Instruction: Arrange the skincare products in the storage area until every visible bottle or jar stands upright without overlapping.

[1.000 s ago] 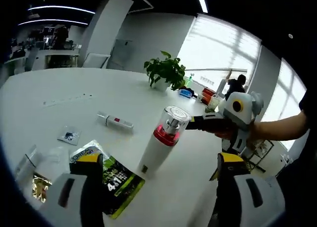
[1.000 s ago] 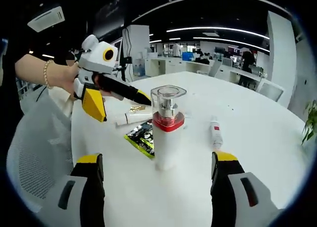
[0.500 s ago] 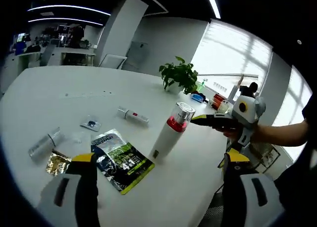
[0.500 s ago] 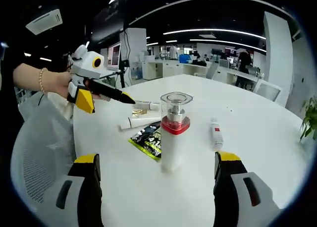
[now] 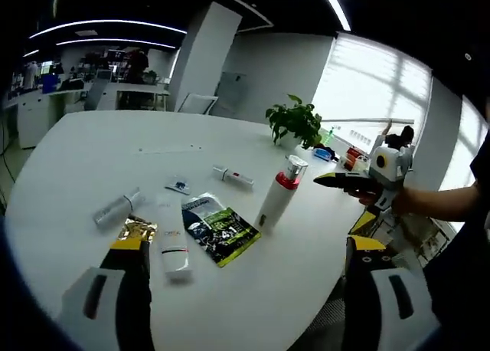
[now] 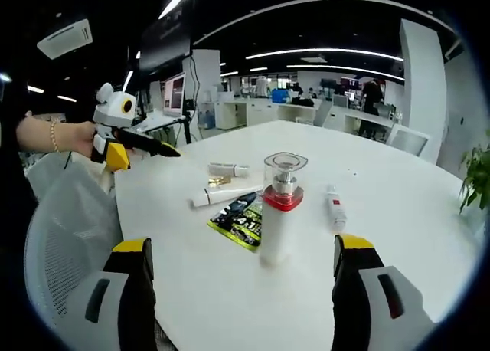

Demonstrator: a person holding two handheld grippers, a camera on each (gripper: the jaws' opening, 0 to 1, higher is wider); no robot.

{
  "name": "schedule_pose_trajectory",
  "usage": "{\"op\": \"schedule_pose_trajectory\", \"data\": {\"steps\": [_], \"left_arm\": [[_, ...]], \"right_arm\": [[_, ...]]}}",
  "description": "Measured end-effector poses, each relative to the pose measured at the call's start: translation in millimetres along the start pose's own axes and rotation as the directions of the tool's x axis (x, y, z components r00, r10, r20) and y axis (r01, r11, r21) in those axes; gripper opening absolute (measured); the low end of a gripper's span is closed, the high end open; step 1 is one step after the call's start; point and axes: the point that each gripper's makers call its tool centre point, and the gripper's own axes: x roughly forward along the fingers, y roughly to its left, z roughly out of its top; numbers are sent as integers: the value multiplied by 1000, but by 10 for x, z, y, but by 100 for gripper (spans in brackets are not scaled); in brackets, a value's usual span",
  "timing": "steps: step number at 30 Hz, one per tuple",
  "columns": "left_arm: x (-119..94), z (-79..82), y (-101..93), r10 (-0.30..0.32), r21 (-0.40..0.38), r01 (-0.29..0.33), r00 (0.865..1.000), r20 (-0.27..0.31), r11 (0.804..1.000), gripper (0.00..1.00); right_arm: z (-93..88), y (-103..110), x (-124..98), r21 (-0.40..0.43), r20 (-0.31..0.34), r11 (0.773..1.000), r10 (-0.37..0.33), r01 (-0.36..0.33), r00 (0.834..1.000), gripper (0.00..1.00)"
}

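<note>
Left hand-held gripper [image 5: 245,290]: jaws spread wide, holding nothing, off the surface [image 5: 76,159]. Right hand-held gripper [image 6: 241,290]: same, spread wide and holding nothing.

Pump bottle [image 6: 279,209], white with red collar and clear cap, stands upright mid-surface, touching neither gripper. Green sachet [image 6: 241,222] lies flat just beside its base. White tube [image 5: 171,241] lies on its side near the sachet, gold packet [image 5: 136,229] next to it. 2 smaller tubes [image 5: 116,208] [image 5: 233,177] lie flat farther out. Potted plant [image 5: 295,123] sits at the far edge.
</note>
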Motion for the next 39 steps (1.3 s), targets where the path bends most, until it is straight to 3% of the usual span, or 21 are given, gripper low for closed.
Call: {"op": "schedule_pose_trajectory", "data": {"steps": [7, 13, 16, 27, 39], "left_arm": [[-286, 15, 256, 82, -5, -82, 996, 36, 997, 99], [-532, -61, 239, 136, 9, -136, 990, 39, 991, 99], [-631, -86, 277, 158, -22, -157, 986, 59, 987, 99], [-816, -224, 332, 214, -6, -214, 976, 47, 977, 99], [-927, -351, 425, 257, -72, -253, 964, 64, 965, 97]], "right_arm": [[31, 67, 17, 7, -2, 1000, 1, -1, 1000, 98], [49, 111, 28, 21, 7, 1000, -2, 2, 1000, 98], [33, 136, 46, 19, 5, 1000, 1, -1, 1000, 98], [-58, 209, 9, 45, -6, 999, 6, -6, 1000, 99], [-192, 246, 8, 106, -18, 994, 1, 1, 1000, 98]]}}
